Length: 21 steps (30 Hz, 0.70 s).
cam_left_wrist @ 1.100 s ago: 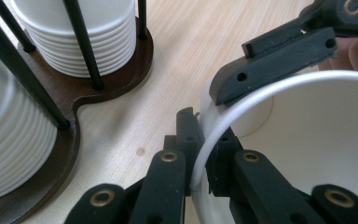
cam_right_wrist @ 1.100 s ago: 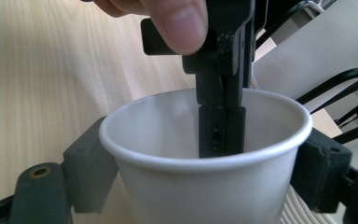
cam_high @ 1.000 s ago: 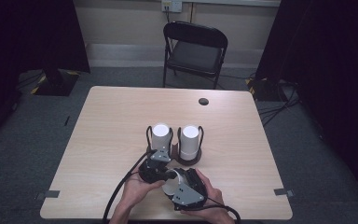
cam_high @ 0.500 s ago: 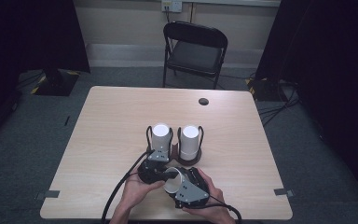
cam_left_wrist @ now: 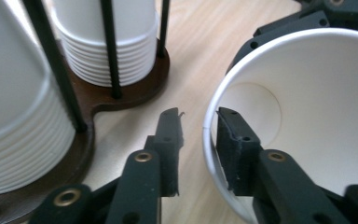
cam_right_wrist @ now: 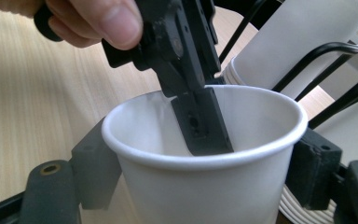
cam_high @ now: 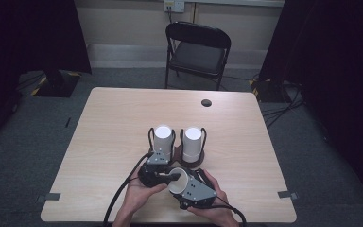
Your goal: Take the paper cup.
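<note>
Now my right gripper [cam_right_wrist: 200, 186] clamps the light white paper cup [cam_right_wrist: 205, 154] near the table edge; my left gripper [cam_left_wrist: 198, 154], jaws just opening, straddles its thin, easily crushed rim, so I squeeze gently

The right tongs [cam_right_wrist: 205, 186] clasp a white paper cup [cam_right_wrist: 205, 186] from both sides, their black jaws pressed against its wall. The left tongs [cam_right_wrist: 200, 121], gripped by a hand [cam_right_wrist: 98, 18], dip one jaw inside the cup's rim. Behind stand stacked cups [cam_right_wrist: 298, 42] in a wire rack [cam_right_wrist: 335, 70] on the wooden bench [cam_right_wrist: 42, 93].
</note>
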Each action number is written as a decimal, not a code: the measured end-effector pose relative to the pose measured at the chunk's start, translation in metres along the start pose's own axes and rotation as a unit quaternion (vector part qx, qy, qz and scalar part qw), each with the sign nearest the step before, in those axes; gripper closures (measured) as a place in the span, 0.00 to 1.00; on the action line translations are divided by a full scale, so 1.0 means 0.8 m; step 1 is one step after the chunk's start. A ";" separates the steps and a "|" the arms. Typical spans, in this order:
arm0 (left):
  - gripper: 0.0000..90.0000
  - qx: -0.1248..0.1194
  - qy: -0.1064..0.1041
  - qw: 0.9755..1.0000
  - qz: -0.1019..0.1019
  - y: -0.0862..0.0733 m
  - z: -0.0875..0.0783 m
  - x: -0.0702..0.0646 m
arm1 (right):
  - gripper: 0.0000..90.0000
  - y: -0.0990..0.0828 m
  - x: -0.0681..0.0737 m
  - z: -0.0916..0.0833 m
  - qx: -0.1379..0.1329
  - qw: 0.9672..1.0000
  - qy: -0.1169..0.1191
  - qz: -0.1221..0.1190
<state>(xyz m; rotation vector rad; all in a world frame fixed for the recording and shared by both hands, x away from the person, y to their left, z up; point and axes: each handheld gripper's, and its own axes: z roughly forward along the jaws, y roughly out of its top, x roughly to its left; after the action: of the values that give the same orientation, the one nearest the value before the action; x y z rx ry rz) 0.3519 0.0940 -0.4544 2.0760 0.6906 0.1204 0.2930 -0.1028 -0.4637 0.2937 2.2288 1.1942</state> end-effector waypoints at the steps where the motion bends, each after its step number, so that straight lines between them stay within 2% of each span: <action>1: 0.74 -0.006 0.004 1.000 0.000 0.000 -0.001 0.000 | 0.27 0.000 -0.001 0.000 0.001 1.000 -0.001 0.002; 6: 0.68 -0.034 0.017 0.999 -0.006 -0.001 -0.008 0.001 | 0.27 -0.001 -0.006 -0.001 0.001 1.000 -0.001 0.023; 10: 0.50 -0.051 0.027 0.998 0.018 -0.005 -0.010 0.000 | 0.27 -0.003 -0.011 0.001 0.003 0.999 -0.002 0.037; 14: 0.44 -0.073 0.031 0.997 0.010 -0.009 -0.012 0.000 | 0.27 -0.008 -0.013 0.001 0.006 0.999 0.001 0.046; 16: 0.40 -0.079 0.037 0.996 0.012 -0.010 -0.012 0.000 | 0.26 -0.011 -0.015 0.000 0.002 0.998 0.004 0.057; 21: 0.36 -0.093 0.048 0.994 0.019 -0.013 -0.016 0.000 | 0.26 -0.016 -0.021 -0.004 0.003 0.997 -0.008 0.070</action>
<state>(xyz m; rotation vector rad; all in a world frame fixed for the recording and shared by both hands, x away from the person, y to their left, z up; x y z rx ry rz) 0.3434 0.1083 -0.4553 1.9148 0.6712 0.2967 0.3055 -0.1198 -0.4662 0.4682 2.2288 1.2526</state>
